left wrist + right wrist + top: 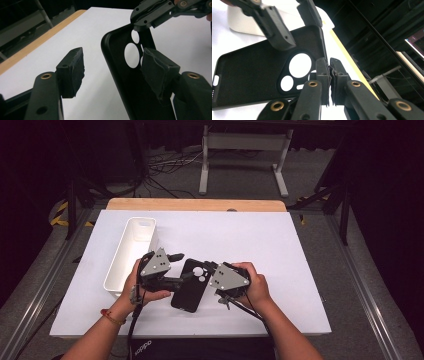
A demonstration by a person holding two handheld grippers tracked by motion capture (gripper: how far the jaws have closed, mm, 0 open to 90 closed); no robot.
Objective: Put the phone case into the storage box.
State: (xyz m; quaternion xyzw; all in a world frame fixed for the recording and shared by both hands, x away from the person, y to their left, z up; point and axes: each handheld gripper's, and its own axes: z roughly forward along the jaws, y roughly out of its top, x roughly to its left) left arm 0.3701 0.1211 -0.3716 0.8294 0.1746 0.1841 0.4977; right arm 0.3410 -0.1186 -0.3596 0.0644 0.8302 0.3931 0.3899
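Note:
A black phone case [190, 287] with round camera holes lies tilted over the white table [260, 240], between my two grippers. My right gripper [210, 267] is shut on the case's top edge beside the camera cutout; in the right gripper view the two pads [323, 72] pinch that rim of the case [249, 72]. My left gripper [179, 267] is open and straddles the case's long side. In the left gripper view its right pad [157, 70] lies against the inside of the case [120, 85], and its left pad [72, 72] stands well clear of it.
A long white bin [131, 251] stands on the table just left of my left hand, and its wall [242, 25] appears behind the case. A wooden strip [195, 204] runs along the table's far edge. Cables and a white stand [245, 150] lie on the floor beyond.

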